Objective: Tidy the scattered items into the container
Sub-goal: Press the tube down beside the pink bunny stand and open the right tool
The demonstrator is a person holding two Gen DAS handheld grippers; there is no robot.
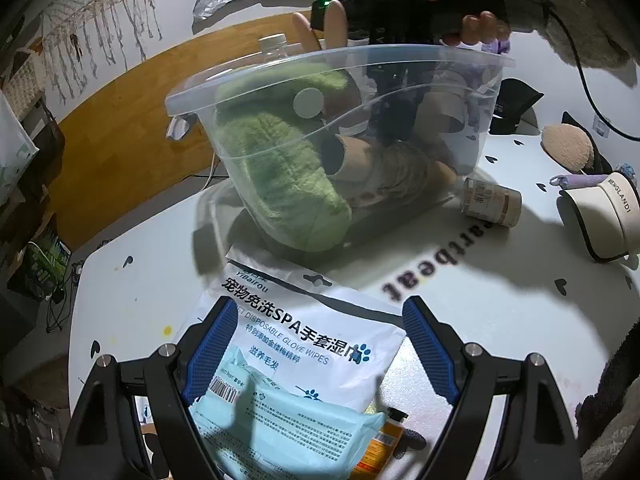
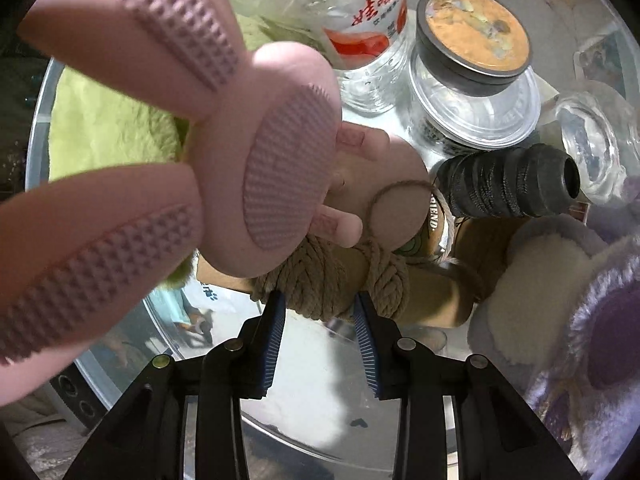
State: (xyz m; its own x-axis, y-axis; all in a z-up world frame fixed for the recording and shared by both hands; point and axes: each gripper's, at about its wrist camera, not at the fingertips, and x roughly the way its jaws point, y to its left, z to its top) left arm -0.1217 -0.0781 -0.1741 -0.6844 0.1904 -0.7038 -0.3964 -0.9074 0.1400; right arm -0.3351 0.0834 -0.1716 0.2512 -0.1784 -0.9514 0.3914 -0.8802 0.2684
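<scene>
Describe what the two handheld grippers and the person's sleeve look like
Both the left gripper and right gripper have black angular arms with silver pivot screws and ribbed blue finger pads. The right tool's black body shows a green light and a trailing black cable. The sleeve is fuzzy grey-beige.

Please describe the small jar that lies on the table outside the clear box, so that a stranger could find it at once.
Start at the clear plastic container in the middle of the white table. Just off its lower right corner a small jar lies on its side. Unlike the cream visor cap further right, it is a short cylinder with a beige printed label.
</scene>
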